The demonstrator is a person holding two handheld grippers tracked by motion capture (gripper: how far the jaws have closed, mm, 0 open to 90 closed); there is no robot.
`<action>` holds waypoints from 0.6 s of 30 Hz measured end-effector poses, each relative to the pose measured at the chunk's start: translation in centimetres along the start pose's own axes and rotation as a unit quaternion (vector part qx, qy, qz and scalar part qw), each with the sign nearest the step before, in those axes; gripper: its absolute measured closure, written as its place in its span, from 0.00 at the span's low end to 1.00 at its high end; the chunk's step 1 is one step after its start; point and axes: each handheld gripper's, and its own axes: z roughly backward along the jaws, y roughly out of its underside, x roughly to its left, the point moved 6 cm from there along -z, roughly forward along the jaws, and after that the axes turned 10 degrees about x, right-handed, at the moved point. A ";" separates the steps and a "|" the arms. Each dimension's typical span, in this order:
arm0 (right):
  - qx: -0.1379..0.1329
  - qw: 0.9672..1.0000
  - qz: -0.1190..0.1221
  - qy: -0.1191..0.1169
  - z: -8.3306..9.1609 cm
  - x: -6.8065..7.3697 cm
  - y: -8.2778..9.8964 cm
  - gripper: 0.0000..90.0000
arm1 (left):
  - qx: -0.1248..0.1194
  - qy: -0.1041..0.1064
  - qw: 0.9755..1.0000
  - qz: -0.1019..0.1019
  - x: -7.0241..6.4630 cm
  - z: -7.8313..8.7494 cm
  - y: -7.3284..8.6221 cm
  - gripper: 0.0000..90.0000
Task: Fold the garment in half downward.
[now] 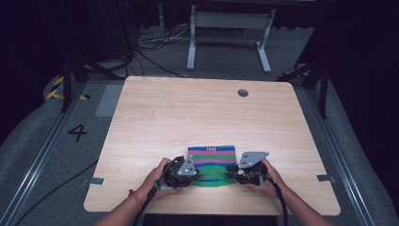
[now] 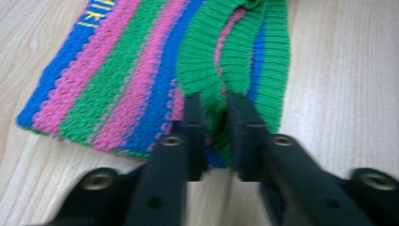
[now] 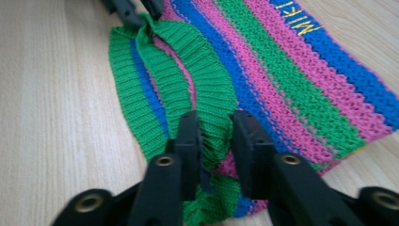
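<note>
Your hands rest low on the tabletop [image 1: 155, 113], left tongs [image 2: 215, 123] and right tongs [image 3: 215, 136] each pinching the striped knit's [image 1: 211, 155] green cuff [image 3: 207, 101].

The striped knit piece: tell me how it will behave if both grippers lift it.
The striped knit piece likely sags between the left gripper and right gripper: its green cuff already buckles. Probably light. The ribbed yarn should resist slipping.

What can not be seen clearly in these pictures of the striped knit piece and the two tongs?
- Yellow lettering on the striped knit piece: cut by the top edge in the left gripper view, too small in the high view.
- Green ribbed band: where each pair of tongs pinches it, the fabric is hidden between the jaws.
- Left tongs and right tongs: bodies blurred at the bottom edge.
</note>
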 end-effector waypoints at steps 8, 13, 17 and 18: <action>-0.015 1.000 0.002 0.001 1.4 -0.2 -0.7 0.96 | -0.017 -0.013 1.000 -0.008 -0.1 1.4 -0.9 0.95; -0.018 1.000 0.012 -0.008 2.7 0.2 -0.5 0.96 | -0.004 0.010 0.999 -0.032 -1.6 1.1 -1.1 0.95; 0.011 0.999 0.024 -0.019 2.4 0.8 0.8 0.95 | 0.023 0.014 0.999 -0.040 -2.7 -0.1 -0.6 0.91; 0.016 0.999 0.021 -0.021 2.2 1.0 1.1 0.94 | 0.027 0.012 0.999 -0.037 -2.8 -0.3 -0.4 0.90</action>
